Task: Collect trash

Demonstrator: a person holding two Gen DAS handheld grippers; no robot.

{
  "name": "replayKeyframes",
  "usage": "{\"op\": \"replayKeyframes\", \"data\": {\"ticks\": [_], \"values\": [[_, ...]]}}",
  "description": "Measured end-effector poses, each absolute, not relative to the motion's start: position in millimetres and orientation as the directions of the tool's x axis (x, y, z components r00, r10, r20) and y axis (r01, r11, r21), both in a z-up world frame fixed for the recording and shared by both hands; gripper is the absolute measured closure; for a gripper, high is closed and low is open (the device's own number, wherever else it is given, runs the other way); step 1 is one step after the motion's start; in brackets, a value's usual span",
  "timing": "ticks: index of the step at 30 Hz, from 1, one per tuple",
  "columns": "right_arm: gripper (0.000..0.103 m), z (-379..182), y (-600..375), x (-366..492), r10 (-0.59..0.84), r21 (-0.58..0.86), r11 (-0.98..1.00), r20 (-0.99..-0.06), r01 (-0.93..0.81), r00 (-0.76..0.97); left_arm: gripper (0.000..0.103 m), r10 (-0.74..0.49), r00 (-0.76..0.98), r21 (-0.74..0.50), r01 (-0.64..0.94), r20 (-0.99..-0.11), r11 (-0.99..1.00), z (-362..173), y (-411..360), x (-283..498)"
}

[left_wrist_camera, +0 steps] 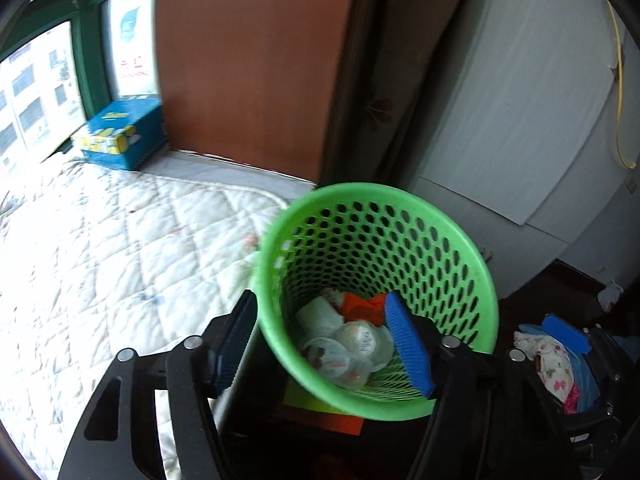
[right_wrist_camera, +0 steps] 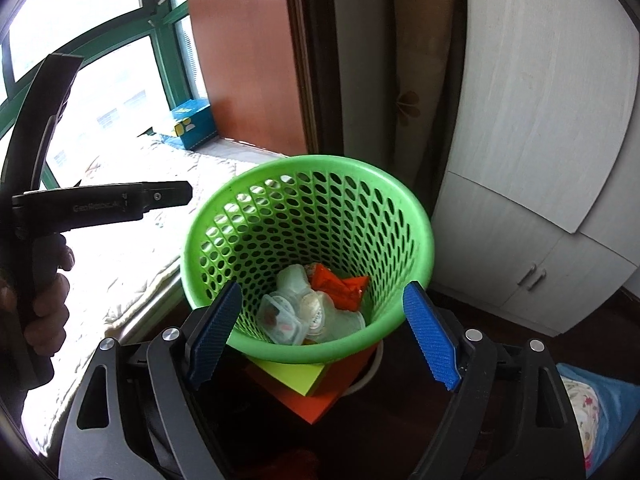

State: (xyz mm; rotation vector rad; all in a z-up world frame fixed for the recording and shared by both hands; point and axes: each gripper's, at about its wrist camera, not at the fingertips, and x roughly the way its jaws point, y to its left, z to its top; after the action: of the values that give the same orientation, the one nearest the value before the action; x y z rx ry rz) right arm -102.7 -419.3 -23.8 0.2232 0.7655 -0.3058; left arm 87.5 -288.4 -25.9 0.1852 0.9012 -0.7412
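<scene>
A green perforated waste basket (left_wrist_camera: 460, 240) (right_wrist_camera: 416, 216) stands beside the bed. Inside lie clear plastic cups (left_wrist_camera: 344, 352) (right_wrist_camera: 288, 316) and an orange wrapper (left_wrist_camera: 360, 306) (right_wrist_camera: 340, 286). My left gripper (left_wrist_camera: 324, 344) is open and empty, its jaws straddling the basket's near rim: the right pad (left_wrist_camera: 408, 344) sits inside the basket, the left pad (left_wrist_camera: 234, 344) outside. My right gripper (right_wrist_camera: 324, 332) is open and empty, held just in front of the basket's near rim. The right gripper's pad also shows in the left wrist view (left_wrist_camera: 566, 332).
A quilted white bed (left_wrist_camera: 100, 248) lies left of the basket, with a blue box (left_wrist_camera: 124, 132) on the windowsill. A brown panel (left_wrist_camera: 248, 60) and a white cabinet (right_wrist_camera: 540, 200) stand behind. Orange and yellow sheets (right_wrist_camera: 316, 384) lie under the basket. The left gripper's body (right_wrist_camera: 80, 204) is at left.
</scene>
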Motion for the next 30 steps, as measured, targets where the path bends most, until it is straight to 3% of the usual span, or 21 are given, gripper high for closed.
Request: {"op": "replayKeyframes", "data": {"ticks": [15, 30], "values": [[0.015, -13, -389, -72, -0.112, 0.131, 0.952, -0.692, 0.277, 0.713, 0.013, -0.422, 0.544, -0.098, 0.525, -0.726, 0.846, -7, -207, 92], [0.011, 2, -356, -35, -0.031, 0.169, 0.967, -0.662, 0.19, 0.749, 0.009, -0.296, 0.668, -0.026, 0.383, -0.682, 0.923, 6, -138, 88]]}}
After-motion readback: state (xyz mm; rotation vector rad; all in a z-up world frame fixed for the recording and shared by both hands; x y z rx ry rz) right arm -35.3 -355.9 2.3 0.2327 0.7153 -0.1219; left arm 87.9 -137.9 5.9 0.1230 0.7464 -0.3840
